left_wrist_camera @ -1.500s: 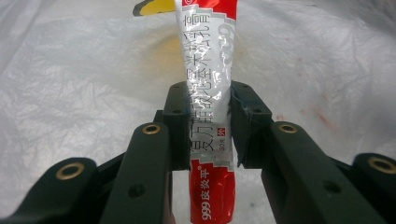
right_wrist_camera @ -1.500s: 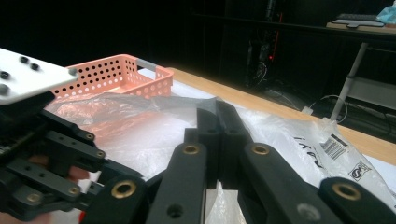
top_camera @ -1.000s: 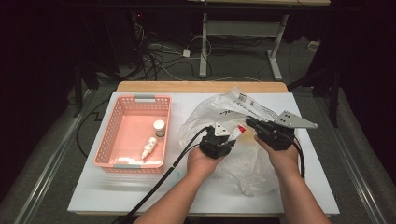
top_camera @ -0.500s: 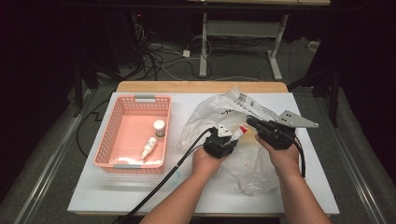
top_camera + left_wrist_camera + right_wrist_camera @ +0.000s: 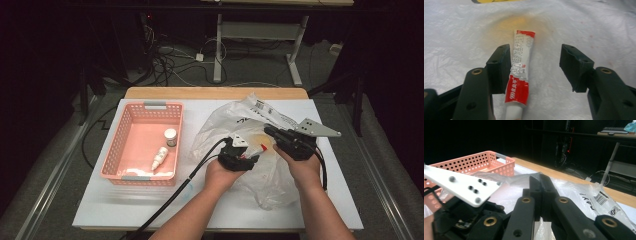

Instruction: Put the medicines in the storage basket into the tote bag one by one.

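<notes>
Left gripper [image 5: 535, 67] now lower, fingers [image 5: 499, 67] astride red-and-white tube [image 5: 520, 72].

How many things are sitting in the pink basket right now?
2: a small round-capped bottle toward the middle of the pink basket, and a white dropper bottle lying just nearer the person. More may hide behind the basket's near wall.

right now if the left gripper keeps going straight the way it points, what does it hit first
Most likely the red and white tube, lying between the open jaws of the left gripper and close against one of them. It rests on the clear plastic bag; the remaining depth is hard to judge.
</notes>
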{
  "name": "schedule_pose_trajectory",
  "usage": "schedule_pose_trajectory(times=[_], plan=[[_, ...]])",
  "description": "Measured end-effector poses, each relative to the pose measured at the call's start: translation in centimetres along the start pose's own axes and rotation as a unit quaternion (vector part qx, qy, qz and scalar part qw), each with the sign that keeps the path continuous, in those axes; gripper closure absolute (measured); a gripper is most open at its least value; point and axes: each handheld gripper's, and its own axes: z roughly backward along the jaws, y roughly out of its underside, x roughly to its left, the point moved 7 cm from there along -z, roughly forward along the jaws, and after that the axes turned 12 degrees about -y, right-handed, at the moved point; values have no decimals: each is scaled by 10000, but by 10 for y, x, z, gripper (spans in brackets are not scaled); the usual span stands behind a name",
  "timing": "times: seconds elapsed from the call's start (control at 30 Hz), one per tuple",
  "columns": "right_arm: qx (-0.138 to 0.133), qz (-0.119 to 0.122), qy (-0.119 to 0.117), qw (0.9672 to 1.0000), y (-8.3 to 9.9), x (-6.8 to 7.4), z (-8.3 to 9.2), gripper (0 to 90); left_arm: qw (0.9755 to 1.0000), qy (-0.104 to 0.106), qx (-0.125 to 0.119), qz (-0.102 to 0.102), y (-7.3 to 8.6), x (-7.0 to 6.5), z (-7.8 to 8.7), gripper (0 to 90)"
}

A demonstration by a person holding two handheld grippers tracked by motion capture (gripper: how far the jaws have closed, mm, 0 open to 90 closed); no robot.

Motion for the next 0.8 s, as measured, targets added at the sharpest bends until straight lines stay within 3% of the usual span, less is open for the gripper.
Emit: schedule_pose_trajectory(times=[0.2,0.43,0.8], plan=[[2,-3,-9,10000,0,0,0,900,9996,257,-130,42,0,-9,16,346],[-5,15,-4,10000,0,0,1,900,9988,453,-165,-43,5,-15,35,277],[0,9,3,10000,0,1,1,900,9987,486,-155,-35,16,-18,66,145]])
